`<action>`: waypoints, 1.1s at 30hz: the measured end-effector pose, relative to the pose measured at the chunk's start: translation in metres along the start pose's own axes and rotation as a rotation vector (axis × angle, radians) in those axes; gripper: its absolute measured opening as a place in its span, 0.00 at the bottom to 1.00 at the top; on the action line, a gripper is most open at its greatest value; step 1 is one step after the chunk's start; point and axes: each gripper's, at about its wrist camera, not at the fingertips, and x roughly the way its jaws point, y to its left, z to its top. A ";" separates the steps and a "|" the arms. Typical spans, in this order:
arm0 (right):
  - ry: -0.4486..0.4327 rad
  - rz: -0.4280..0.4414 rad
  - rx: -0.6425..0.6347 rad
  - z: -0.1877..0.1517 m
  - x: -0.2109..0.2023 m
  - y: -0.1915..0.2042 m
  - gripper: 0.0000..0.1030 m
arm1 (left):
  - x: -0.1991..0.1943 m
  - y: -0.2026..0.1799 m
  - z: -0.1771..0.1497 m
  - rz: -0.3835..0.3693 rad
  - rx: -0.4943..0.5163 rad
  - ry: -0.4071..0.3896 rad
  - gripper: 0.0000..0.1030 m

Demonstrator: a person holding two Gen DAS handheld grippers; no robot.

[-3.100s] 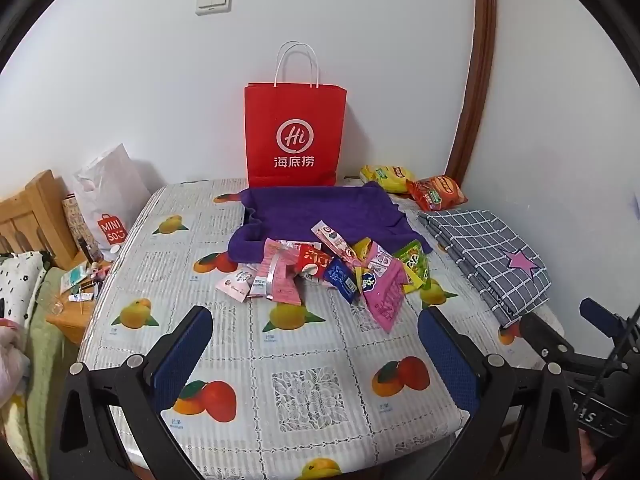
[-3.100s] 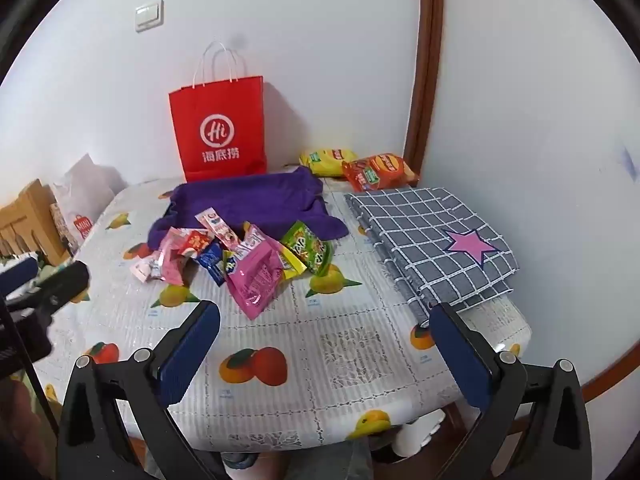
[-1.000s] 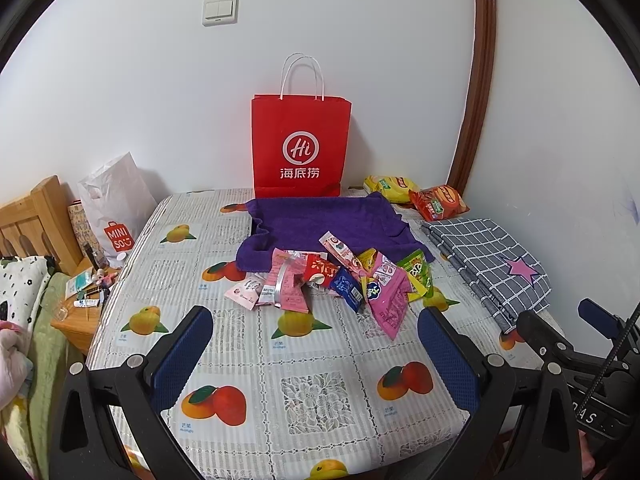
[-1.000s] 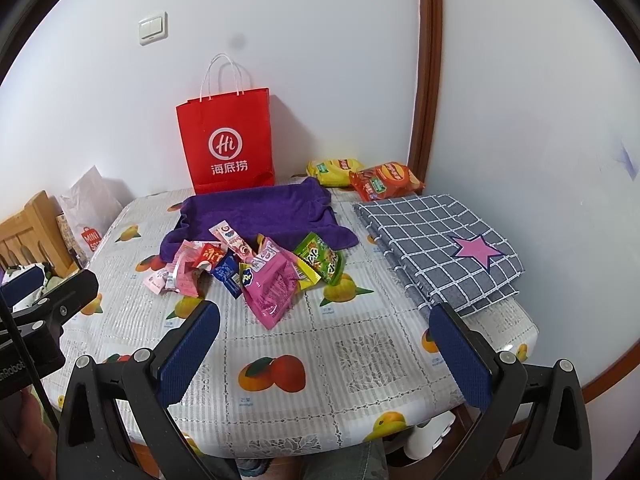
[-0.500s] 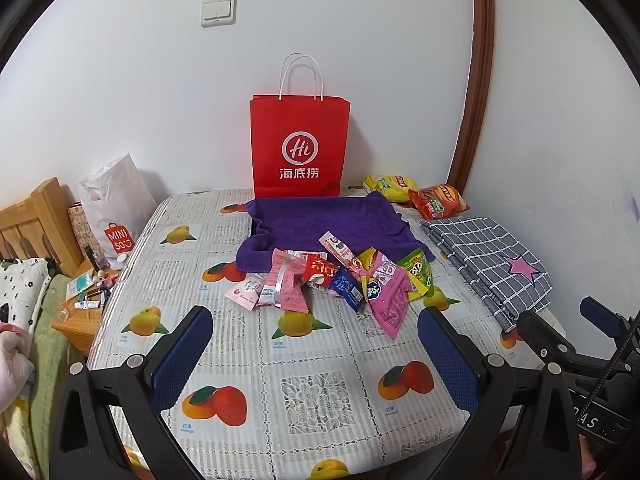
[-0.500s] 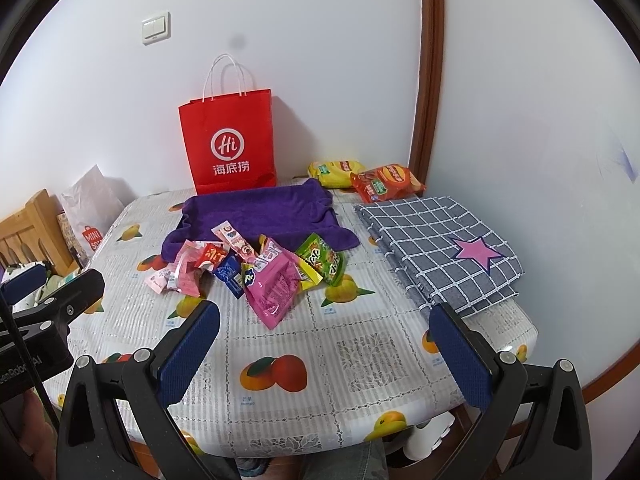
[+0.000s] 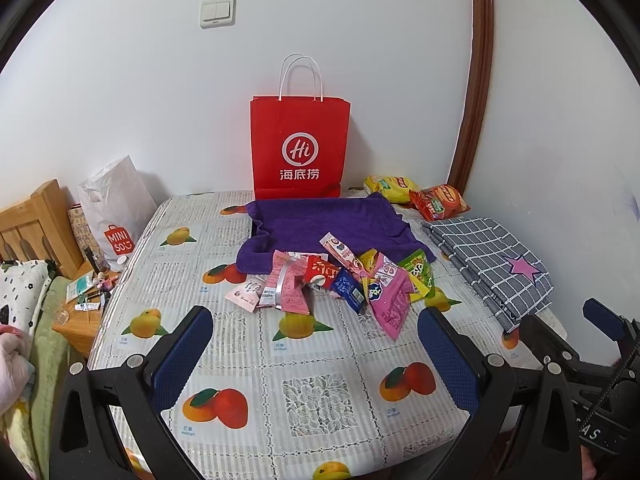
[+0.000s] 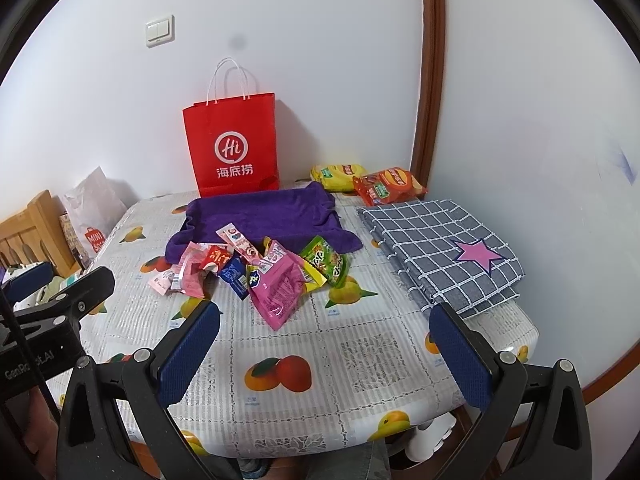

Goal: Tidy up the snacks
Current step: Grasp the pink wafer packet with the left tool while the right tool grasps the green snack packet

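Observation:
A pile of small snack packets (image 7: 340,280) (image 8: 264,272) lies mid-table at the front edge of a purple towel (image 7: 320,224) (image 8: 264,216). A large pink packet (image 7: 390,304) (image 8: 280,292) lies nearest me, a green one (image 7: 418,270) (image 8: 326,262) to its right. Two chip bags, yellow (image 7: 388,186) (image 8: 338,172) and red (image 7: 438,200) (image 8: 386,186), lie at the back right. A red paper bag (image 7: 298,146) (image 8: 232,144) stands against the wall. My left gripper (image 7: 316,354) and right gripper (image 8: 324,348) are open and empty, held above the table's near edge, well short of the pile.
The table (image 7: 312,392) (image 8: 360,356) has a fruit-print cloth. A folded grey checked cloth with a pink star (image 7: 492,264) (image 8: 444,252) lies at the right. A white Minisoo bag (image 7: 116,212) and a wooden bedside stand (image 7: 76,320) are left of the table.
Both grippers have drawn back and risen slightly, so the table and pile sit a little lower and farther in view. Both stay open. Nothing on the table has moved.

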 end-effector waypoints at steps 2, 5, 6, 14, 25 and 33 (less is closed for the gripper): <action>-0.001 -0.002 0.000 -0.001 0.001 0.000 1.00 | 0.003 0.001 0.000 -0.002 -0.001 0.004 1.00; 0.003 0.002 0.003 -0.003 0.006 0.001 1.00 | 0.010 0.001 -0.002 -0.005 0.001 0.009 1.00; 0.004 0.003 0.003 -0.003 0.008 0.000 1.00 | 0.012 0.001 -0.003 -0.008 0.000 0.012 1.00; 0.045 0.029 0.017 -0.012 0.046 0.000 1.00 | 0.049 0.007 -0.010 -0.009 -0.014 0.070 1.00; 0.113 0.042 0.057 -0.029 0.124 -0.017 0.98 | 0.128 0.036 -0.022 0.027 -0.048 0.184 0.96; 0.122 0.019 0.061 -0.008 0.174 -0.036 0.98 | 0.168 0.064 -0.025 0.056 -0.105 0.234 0.96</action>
